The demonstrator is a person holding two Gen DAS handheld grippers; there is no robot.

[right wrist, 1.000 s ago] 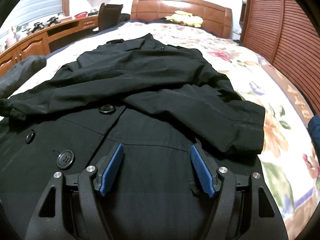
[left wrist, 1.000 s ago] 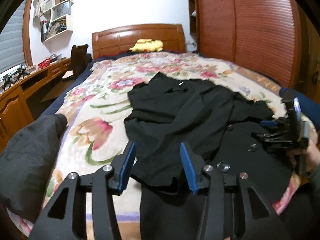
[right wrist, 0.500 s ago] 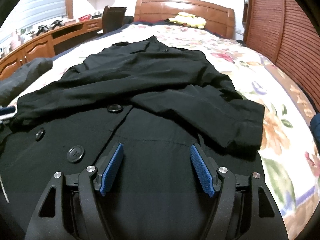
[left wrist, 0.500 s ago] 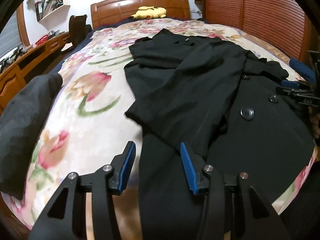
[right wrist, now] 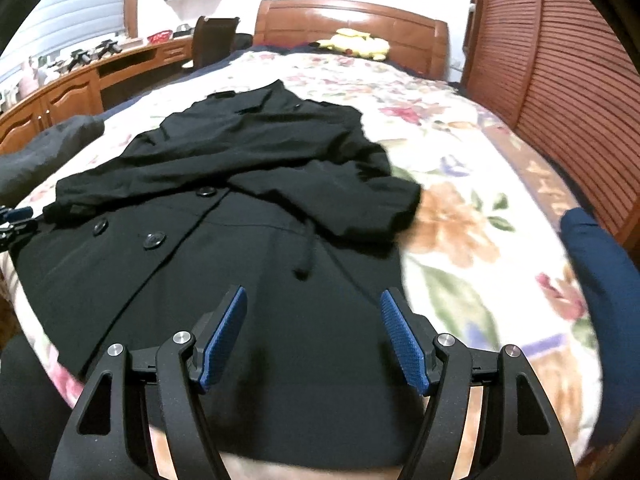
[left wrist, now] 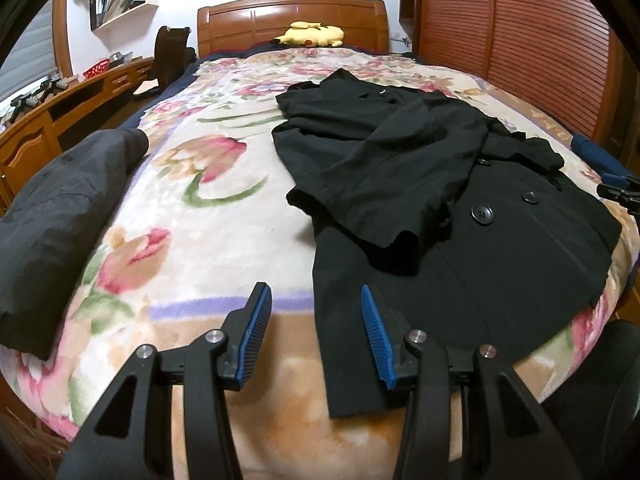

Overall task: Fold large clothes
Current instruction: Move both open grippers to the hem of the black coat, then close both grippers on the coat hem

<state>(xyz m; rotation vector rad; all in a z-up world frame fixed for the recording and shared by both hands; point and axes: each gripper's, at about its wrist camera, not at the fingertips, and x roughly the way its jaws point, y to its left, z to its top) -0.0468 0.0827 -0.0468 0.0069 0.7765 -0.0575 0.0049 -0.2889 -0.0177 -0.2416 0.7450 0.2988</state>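
Hovering with both claws released: your left gripper straddles the black coat's hem edge at 12 o'clock, nearer than your right gripper. Coat's long axis runs toward the headboard, across the floral blanket.

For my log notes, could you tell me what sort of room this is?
A bedroom, most likely: a bed with a floral blanket and wooden headboard, a yellow plush toy by it, a desk alongside.
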